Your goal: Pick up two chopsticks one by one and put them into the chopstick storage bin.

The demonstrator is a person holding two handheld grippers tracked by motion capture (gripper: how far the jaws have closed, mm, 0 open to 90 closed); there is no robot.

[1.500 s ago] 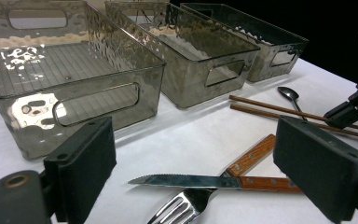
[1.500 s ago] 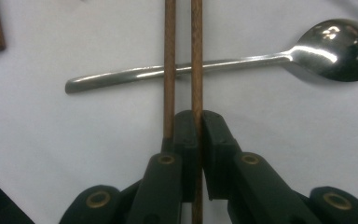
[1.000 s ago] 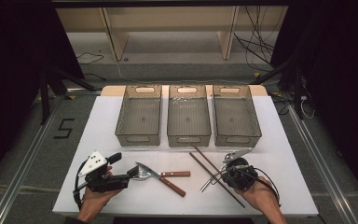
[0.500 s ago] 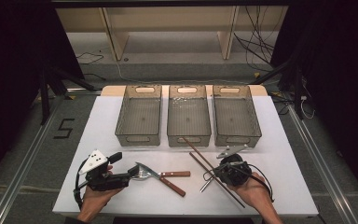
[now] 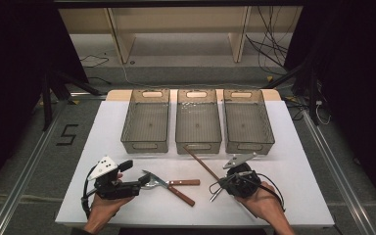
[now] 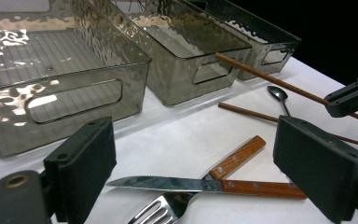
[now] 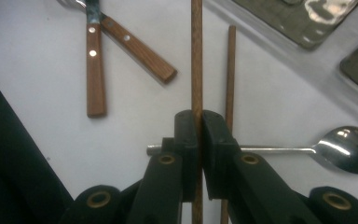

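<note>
My right gripper (image 7: 199, 135) is shut on a brown chopstick (image 7: 196, 56) and holds it off the table, its far tip reaching toward the middle bin (image 5: 198, 122). From above, the right gripper (image 5: 237, 177) sits near the front right and the held chopstick (image 5: 199, 162) slants up-left. A second chopstick (image 7: 230, 70) lies on the white table beside a spoon (image 7: 345, 149). My left gripper (image 6: 200, 182) stands open at the front left, its jaws on either side of a wood-handled knife (image 6: 191, 184) and fork (image 6: 161, 210), touching neither.
Three clear grey bins stand in a row at the back: the left bin (image 5: 145, 122), the middle one, and the right bin (image 5: 248, 122). The white table (image 5: 303, 161) has bare room at the right and near its front edge.
The right gripper has risen with one chopstick and shifted slightly left, lifting it off the table; the other chopstick stays lying there. The left gripper has kept still.
</note>
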